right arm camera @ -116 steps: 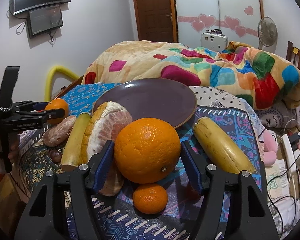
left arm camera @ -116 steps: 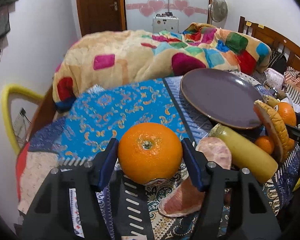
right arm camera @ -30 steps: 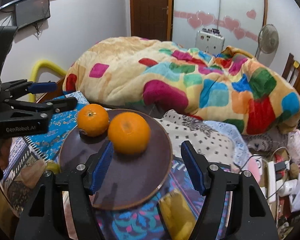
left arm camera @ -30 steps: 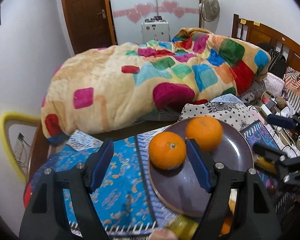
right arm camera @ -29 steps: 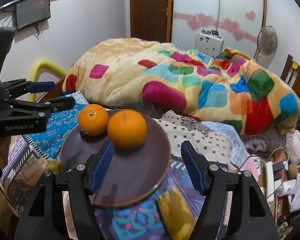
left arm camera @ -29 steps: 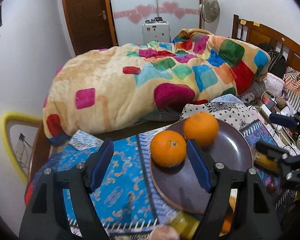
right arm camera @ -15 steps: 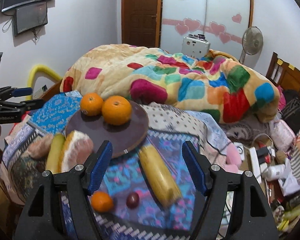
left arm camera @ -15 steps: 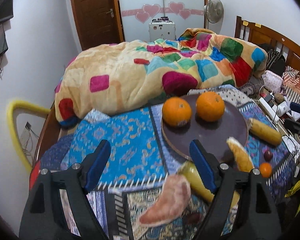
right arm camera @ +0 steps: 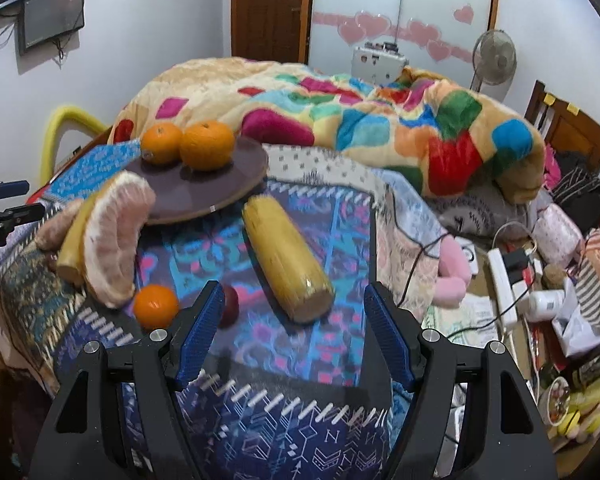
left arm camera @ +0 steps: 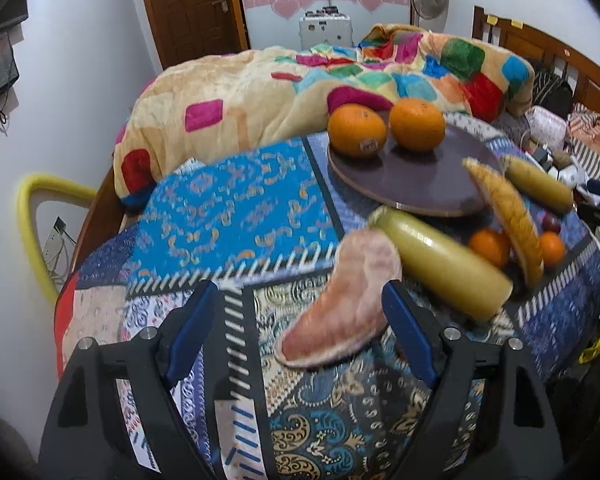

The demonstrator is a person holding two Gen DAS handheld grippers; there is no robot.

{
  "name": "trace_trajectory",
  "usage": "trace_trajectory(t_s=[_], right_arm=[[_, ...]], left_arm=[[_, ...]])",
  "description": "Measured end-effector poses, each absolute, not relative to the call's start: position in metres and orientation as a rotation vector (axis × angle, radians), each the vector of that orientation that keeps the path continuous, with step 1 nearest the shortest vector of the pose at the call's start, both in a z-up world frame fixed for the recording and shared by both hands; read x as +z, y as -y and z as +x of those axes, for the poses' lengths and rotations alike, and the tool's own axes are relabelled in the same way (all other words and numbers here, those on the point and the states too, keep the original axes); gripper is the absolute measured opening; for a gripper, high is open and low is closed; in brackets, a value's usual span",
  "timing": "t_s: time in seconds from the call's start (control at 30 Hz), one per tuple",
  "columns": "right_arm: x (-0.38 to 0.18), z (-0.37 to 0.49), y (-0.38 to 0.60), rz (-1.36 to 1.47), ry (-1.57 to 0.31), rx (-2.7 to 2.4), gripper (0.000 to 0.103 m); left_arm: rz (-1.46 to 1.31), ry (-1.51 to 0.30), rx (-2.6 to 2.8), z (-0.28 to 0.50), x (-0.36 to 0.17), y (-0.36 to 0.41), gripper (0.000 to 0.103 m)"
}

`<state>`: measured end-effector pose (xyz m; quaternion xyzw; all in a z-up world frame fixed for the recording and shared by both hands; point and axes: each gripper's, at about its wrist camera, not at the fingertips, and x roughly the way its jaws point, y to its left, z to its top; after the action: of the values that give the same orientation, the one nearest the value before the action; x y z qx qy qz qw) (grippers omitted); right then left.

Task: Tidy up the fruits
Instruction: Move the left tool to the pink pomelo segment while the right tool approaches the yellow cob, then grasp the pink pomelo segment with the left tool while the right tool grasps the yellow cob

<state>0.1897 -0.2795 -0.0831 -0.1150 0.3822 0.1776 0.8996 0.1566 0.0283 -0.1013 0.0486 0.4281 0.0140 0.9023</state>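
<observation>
Fruits lie scattered over the patterned cloth. Nearest the left gripper, whose jaws are spread wide and hold nothing, is a pink pomelo segment, touching the right blue pad's tip. Just beyond it lies a yellow cylinder-shaped fruit. Only the right wrist view shows the cloth's near edge and the cluttered floor to the right. The right gripper, jaws equally wide and empty, hovers before a second yellow cylinder-shaped fruit, with bare cloth around it. A small dark red fruit sits beside the left pad, a small orange next to it, and a peeled pomelo half leans beyond. Farthest back, two oranges sit together on the brown plate, near the quilt.
</observation>
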Motion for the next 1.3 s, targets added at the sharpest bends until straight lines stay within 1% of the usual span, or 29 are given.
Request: trace_trajectory(t_s=[0.07,0.13,0.23,0.33,0.4,0.53,0.57,0.6,0.67,0.8,0.9,0.93,1.13,1.3], right_arm=[[-0.088,0.193,0.280,-0.244,-0.801,0.364,0.069],[-0.091,0.196,0.281,-0.246,-0.807,0.360,0.068],[-0.095,0.202,0.282,-0.236,-0.818,0.362,0.067],[-0.098,0.210,0.282,-0.216,-0.836,0.374,0.062],[-0.101,0.214,0.280,-0.220,-0.845,0.376,0.055],[-0.107,0.221,0.278,-0.213,-0.866,0.398,0.050],[-0.108,0.222,0.277,-0.209,-0.867,0.407,0.046],[-0.108,0.222,0.276,-0.207,-0.867,0.412,0.045],[-0.109,0.220,0.274,-0.216,-0.851,0.405,0.044],[-0.109,0.213,0.274,-0.228,-0.832,0.394,0.042],[-0.107,0.206,0.278,-0.222,-0.835,0.382,0.041],[-0.107,0.202,0.281,-0.216,-0.839,0.377,0.041],[-0.104,0.184,0.293,-0.194,-0.877,0.379,0.038],[-0.102,0.188,0.290,-0.211,-0.906,0.400,0.038]], left_arm=[[0.104,-0.893,0.026,0.156,-0.108,-0.028,0.084],[0.088,-0.893,0.014,0.156,-0.112,-0.031,0.087],[0.068,-0.891,0.015,0.159,-0.116,-0.035,0.087],[0.063,-0.910,0.005,0.165,-0.120,-0.037,0.087],[0.060,-0.906,-0.009,0.165,-0.122,-0.036,0.087],[0.087,-0.901,-0.032,0.168,-0.126,-0.031,0.087],[0.094,-0.907,-0.037,0.169,-0.127,-0.030,0.086],[0.102,-0.915,-0.039,0.171,-0.130,-0.029,0.085],[0.104,-0.917,-0.047,0.172,-0.134,-0.027,0.079],[0.065,-0.913,-0.072,0.171,-0.134,-0.027,0.059],[0.054,-0.920,-0.064,0.171,-0.133,-0.030,0.051],[0.052,-0.923,-0.050,0.172,-0.133,-0.031,0.049],[0.008,-0.952,-0.037,0.171,-0.133,-0.042,0.049],[0.017,-0.981,-0.075,0.175,-0.133,-0.045,0.049]])
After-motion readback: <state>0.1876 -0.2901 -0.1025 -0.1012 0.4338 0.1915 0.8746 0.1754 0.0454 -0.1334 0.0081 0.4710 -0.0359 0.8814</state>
